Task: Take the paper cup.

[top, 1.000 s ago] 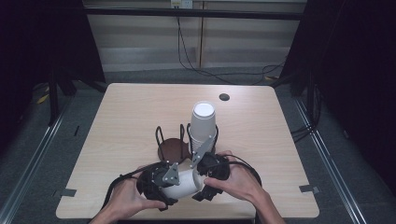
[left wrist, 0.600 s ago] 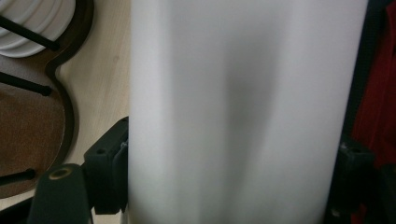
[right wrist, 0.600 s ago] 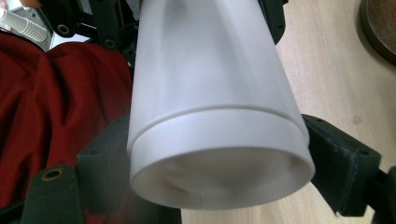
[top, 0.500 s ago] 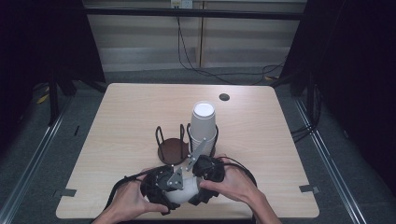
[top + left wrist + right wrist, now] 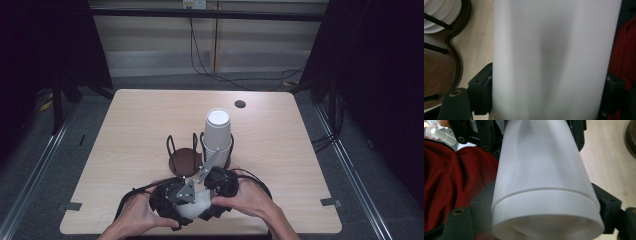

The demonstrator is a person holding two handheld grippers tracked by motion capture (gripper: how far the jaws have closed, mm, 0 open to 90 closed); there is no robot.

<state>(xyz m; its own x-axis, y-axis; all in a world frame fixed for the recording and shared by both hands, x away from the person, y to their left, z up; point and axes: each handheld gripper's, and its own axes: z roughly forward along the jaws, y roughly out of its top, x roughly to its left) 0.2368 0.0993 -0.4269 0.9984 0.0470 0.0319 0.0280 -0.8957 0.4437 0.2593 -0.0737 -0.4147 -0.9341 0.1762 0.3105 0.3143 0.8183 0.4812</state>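
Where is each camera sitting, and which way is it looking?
High view: above the person's side, looking forward and down on the table; hands, left gripper and right gripper show.
Left gripper view: rides the left gripper, facing the white cups between its black jaws.
Right gripper view: rides the right gripper, looking along the cups' rims; its jaws and a red sleeve show.
Shared: all show the white cups; the high and left gripper views share the cup holder.

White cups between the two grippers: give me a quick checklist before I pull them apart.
1. Left gripper clamped on the white cups: ok.
2. Right gripper clamped on the outer cup near its rim: ok.
3. A seam between two nested cups is visible: ok.
4. Empty holder slot free: ok.
5. Stack of cups upright in the holder: ok.
6. How many cups are nested: cannot tell.
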